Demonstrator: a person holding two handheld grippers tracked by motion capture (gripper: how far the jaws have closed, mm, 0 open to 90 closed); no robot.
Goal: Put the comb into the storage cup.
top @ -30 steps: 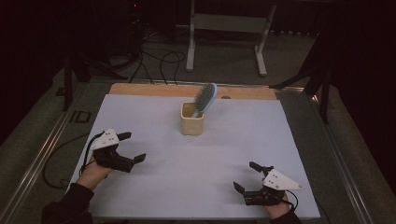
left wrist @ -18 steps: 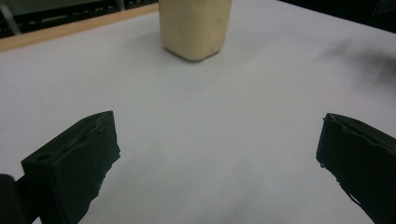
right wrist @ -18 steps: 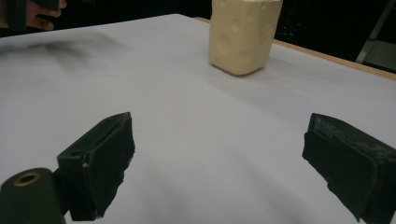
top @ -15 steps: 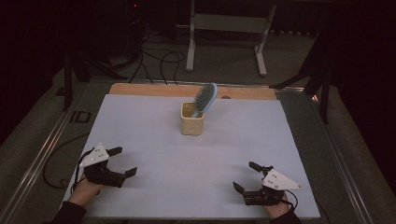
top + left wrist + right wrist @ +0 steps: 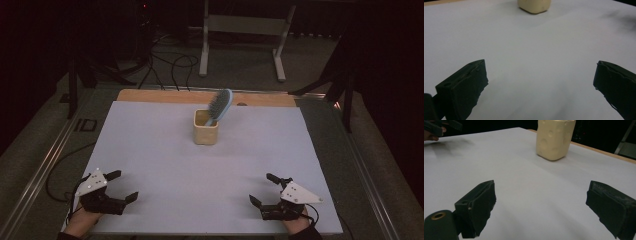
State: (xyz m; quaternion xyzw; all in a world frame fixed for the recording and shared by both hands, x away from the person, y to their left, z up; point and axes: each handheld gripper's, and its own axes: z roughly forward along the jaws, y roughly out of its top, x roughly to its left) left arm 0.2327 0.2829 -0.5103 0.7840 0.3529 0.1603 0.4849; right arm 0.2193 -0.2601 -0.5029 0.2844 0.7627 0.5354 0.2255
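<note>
item: cream holder cup (image 5: 205, 133), upright near the far middle of the white table sheet (image 5: 165, 150), dimpled walls seen in the right gripper view (image 5: 554, 138).
item: blue-green hairbrush (image 5: 220, 106), handle down in the cup, head leaning out past the rim toward the far right.
item: left gripper (image 5: 122, 186), at the near left corner of the sheet, jaws spread wide, nothing between them; well apart from the cup.
item: right gripper (image 5: 262, 189), at the near right corner, jaws likewise spread and empty.
risk, as judged: the brush sits top-heavy and off-centre; a sideways nudge on its head, or a one-sided pull, could tip the light cup over. a grip on the bristle face may slip.
markings: no brand, label or writing legible on any item.
</note>
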